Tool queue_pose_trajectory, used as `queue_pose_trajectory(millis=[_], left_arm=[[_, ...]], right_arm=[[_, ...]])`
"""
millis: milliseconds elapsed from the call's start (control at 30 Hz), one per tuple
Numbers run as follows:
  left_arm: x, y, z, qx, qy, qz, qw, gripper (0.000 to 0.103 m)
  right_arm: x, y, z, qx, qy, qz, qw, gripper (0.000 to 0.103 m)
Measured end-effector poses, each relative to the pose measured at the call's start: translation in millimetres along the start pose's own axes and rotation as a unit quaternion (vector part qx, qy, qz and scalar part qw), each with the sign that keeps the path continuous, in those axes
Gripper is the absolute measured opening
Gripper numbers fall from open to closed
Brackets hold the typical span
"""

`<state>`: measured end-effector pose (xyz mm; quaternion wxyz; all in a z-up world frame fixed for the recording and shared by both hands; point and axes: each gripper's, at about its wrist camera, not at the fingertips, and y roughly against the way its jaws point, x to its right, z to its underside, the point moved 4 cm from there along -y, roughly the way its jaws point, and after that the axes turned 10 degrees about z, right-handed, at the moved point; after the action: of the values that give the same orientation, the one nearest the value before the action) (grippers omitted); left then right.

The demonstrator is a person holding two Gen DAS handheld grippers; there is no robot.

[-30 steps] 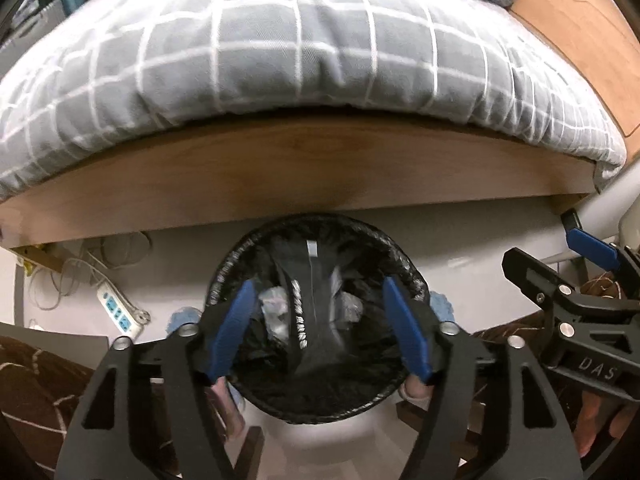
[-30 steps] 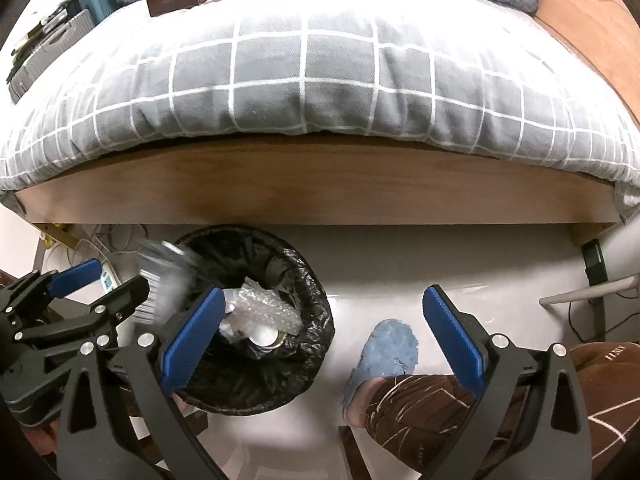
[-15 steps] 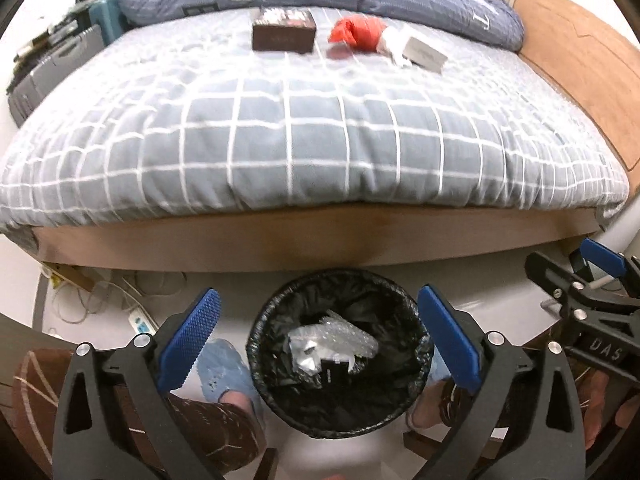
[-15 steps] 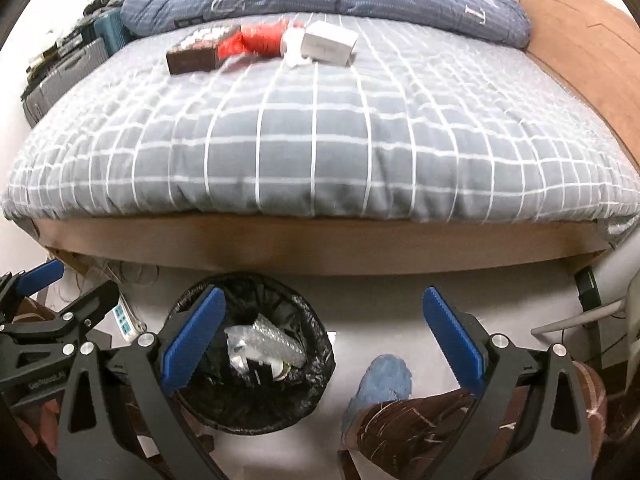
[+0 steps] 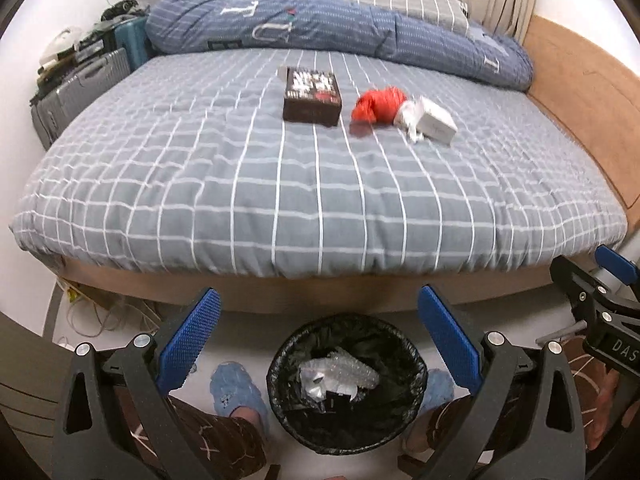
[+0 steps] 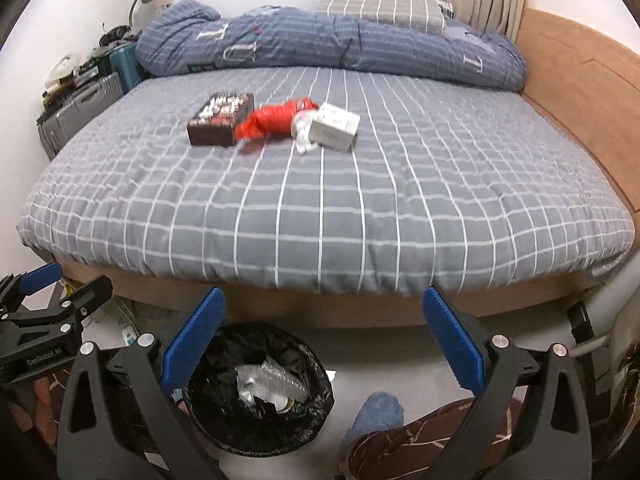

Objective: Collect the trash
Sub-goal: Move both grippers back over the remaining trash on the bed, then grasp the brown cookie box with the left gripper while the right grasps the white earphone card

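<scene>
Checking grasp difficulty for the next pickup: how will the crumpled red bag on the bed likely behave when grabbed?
The red bag looks crumpled and thin, so probably floppy and light. It rests against the white box, so pulling it may nudge that.

bed [image 5: 320, 200]: dark box [image 5: 312, 96] | red wrapper [image 5: 378, 105] | white box [image 5: 434, 120]

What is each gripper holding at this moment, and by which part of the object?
Nothing is held. The left gripper and the right gripper both stand open and empty above the trash bin.
</scene>
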<state>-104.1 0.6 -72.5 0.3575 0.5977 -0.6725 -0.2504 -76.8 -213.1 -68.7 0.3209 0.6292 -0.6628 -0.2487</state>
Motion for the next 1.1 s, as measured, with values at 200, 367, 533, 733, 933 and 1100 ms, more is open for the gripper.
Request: queue_pose_trajectory(millis=[200,367,533,733,933,1100], left_arm=[[-4.7,8.1,-32.5,0.012,0.001,-0.004,0.9999,0.097],[-12.4,-7.5,-63.8,0.016,0.011,-0.004,0.9998,0.097],[-18.2,-29.8,-96.8,0.018,0.015,-0.011,0.9997,0.097],[-22.2,-59.3,-136.9,0.017,0.008,-0.015,0.9997,0.097],[-25.5,-94.4,-170.1,0.015,0.004,-0.016,0.9997,0.097],[-28.6,-125.5,-196.5,0.011,0.005,-0.014,0.9998,0.097]], right_arm=[[6.0,-4.7,-27.2,0.003,-0.012,0.000,1.000,0.095],[9.7,-31.2,-58.6,0.000,-0.017,-0.001,1.000,0.095],[15.3,-58.0,-88.0,0.000,-0.025,0.001,1.000,0.095],[15.4,-91.1,-124.0,0.006,-0.030,-0.003,1.000,0.095],[6.6,-129.7,-151.7,0.006,-0.026,-0.005,1.000,0.095],[3.7,-163.3,-169.7,-0.005,-0.038,-0.010,0.999,0.095]])
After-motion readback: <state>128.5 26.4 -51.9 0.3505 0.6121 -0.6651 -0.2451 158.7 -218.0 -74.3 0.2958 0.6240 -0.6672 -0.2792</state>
